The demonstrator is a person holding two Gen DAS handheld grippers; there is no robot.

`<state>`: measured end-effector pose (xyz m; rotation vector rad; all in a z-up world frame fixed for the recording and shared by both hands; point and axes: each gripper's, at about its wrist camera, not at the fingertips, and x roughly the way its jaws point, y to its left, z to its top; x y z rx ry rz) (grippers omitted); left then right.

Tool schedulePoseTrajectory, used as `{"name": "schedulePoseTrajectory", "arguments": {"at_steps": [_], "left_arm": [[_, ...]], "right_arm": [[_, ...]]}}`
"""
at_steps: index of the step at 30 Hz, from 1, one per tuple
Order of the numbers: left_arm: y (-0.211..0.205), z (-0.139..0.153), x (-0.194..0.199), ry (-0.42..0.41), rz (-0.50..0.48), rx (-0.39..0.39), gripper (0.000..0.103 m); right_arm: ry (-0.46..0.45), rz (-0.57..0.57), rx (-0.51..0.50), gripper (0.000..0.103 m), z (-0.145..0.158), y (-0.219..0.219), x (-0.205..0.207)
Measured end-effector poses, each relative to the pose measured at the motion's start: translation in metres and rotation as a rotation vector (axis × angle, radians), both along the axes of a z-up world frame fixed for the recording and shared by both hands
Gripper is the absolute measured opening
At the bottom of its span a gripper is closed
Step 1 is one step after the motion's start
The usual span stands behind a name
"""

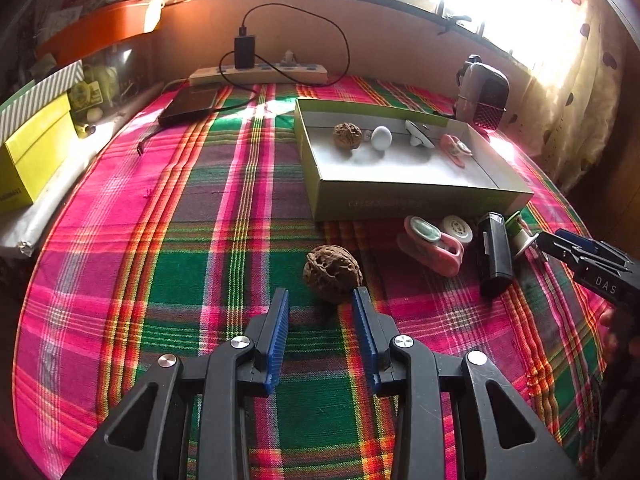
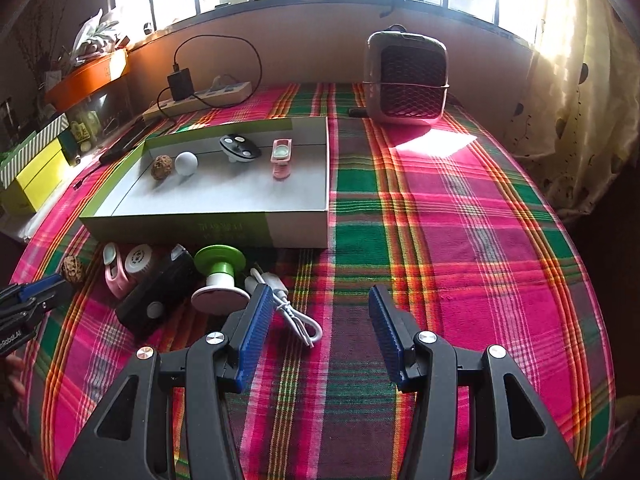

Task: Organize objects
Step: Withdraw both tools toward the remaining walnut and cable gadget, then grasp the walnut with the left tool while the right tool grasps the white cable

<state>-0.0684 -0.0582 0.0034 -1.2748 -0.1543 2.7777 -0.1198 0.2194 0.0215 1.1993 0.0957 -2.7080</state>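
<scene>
**A:** On the plaid cloth (image 1: 180, 240), near edge, your left gripper (image 1: 320, 300) is sitting with its jaws apart and nothing between the pads. The loose walnut (image 1: 333, 272) is lying just past the fingertips, its right side touching or almost touching the right fingertip; I cannot tell which.

**B:** And my right?

**A:** Your right gripper (image 2: 316, 300) is hanging over bare cloth, jaws wide, gripping nothing. The white cable (image 2: 296, 316) is lying just beside its left finger, partly behind it.

**B:** What is still waiting outside?

**A:** You are looking at a cluster along the near wall of the box (image 2: 224, 228): pink clip (image 2: 114, 276), round white speaker-like disc (image 2: 138, 262), black device (image 2: 160, 292), and the green-and-white spool (image 2: 219, 276) lying tilted against the black device. In the right view the walnut is sitting at the far left of that row, beside your left gripper's tip.

**B:** Inside the box?

**A:** Four items are resting near the far wall: a second walnut (image 2: 161, 167), a white ball (image 2: 186, 163) touching or just beside it, a dark-topped spool (image 2: 239, 147), and a second pink clip (image 2: 281, 158). The near half of the floor is showing bare.

**B:** Background?

**A:** Power strip (image 1: 260, 74) with a black charger (image 1: 244, 51) is sitting by the wall, a small fan unit (image 2: 406, 78) at the far right.
</scene>
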Motion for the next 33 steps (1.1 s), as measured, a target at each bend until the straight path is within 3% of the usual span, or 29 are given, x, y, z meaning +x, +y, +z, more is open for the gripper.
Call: {"name": "schedulePoseTrajectory", "arguments": {"at_steps": [11, 30, 33], "left_arm": [[0.007, -0.001, -0.008, -0.018, -0.030, 0.020, 0.030], [0.013, -0.002, -0.025, -0.008, -0.018, -0.014, 0.034], [0.011, -0.002, -0.025, -0.007, -0.017, -0.001, 0.034]], "right_arm": [[-0.058, 0.101, 0.057, 0.051, -0.012, -0.019, -0.009], [-0.064, 0.087, 0.035, 0.051, -0.013, -0.018, -0.021], [-0.062, 0.076, 0.035, 0.045, -0.013, -0.016, -0.021]]}}
